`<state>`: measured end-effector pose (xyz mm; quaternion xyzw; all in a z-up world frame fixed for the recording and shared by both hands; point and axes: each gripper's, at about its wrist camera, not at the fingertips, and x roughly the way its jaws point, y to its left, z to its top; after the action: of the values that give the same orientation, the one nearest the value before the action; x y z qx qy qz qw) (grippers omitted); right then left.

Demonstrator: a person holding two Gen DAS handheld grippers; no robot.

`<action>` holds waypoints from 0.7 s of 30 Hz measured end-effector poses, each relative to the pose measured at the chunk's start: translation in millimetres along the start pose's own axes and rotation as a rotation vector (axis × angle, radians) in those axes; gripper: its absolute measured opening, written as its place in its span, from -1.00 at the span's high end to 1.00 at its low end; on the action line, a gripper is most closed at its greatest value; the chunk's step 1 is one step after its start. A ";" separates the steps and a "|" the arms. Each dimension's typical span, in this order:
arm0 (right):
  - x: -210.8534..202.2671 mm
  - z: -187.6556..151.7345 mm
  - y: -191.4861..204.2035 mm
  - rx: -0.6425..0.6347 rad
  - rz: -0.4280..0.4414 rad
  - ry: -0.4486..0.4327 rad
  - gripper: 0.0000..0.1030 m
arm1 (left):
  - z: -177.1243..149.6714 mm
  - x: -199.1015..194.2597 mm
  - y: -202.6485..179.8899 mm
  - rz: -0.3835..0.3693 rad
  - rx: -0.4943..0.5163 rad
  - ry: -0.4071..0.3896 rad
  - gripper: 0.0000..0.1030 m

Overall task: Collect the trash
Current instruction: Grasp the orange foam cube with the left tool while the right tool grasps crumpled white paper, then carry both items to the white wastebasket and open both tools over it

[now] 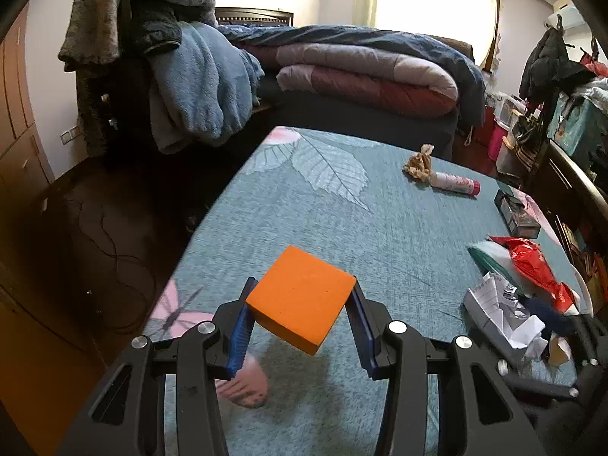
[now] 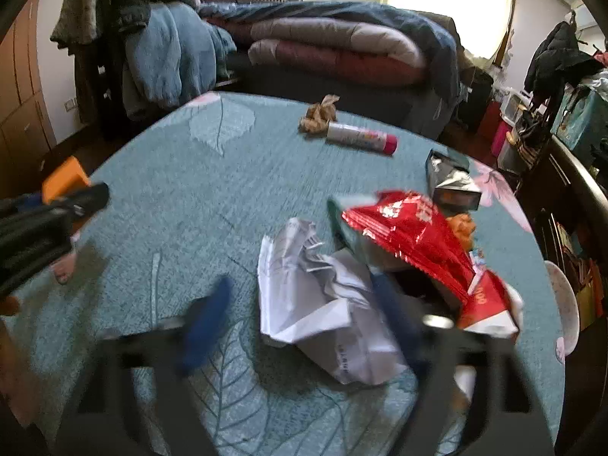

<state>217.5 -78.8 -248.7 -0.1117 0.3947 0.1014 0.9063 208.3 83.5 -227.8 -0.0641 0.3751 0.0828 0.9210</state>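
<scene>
On the teal leaf-patterned table (image 1: pixel 399 235), the left hand-held gripper (image 1: pixel 300 300) is clamping an orange foam block (image 1: pixel 300 296) between its blue pads, jaws about half open; the block is tilted, one corner pointing down, and is lifted clear of the cloth. In the right wrist view the same block (image 2: pixel 62 182) is showing at the far left edge, behind the dark body of that gripper.

The right hand-held gripper (image 2: pixel 304 304) is blurred. Its blue fingers (image 2: pixel 207 323) are standing on either side of a crumpled white paper (image 2: pixel 323 304); the right-hand finger is lying against the paper, whereas the left-hand finger is standing apart from it, so whether the paper is gripped cannot be told.

Just beyond the paper, a red foil wrapper (image 2: pixel 410 231) is lying over a green packet (image 2: pixel 338 220) and other scraps at the right side of the table. A small dark box (image 2: pixel 452 186) is sitting behind the wrapper. Toward the far edge, a brown crumpled paper ball (image 2: pixel 319 114) is touching the white end of a tube with a pink cap (image 2: pixel 361 136), which is lying on its side.

Behind the table, folded quilts (image 1: pixel 364 72) are stacked on a bed, and blue and grey blankets (image 1: pixel 197 79) are draped at the left.
</scene>
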 end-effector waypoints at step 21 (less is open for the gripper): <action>-141.2 -48.5 -125.6 0.234 0.111 -0.217 0.19 | 13.2 -92.9 -122.1 -0.259 0.156 -0.142 0.10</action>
<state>123.8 -225.8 -161.3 0.0282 0.3093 0.1161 0.9434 176.3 -43.3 -146.4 -0.0340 0.3029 -0.0616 0.9504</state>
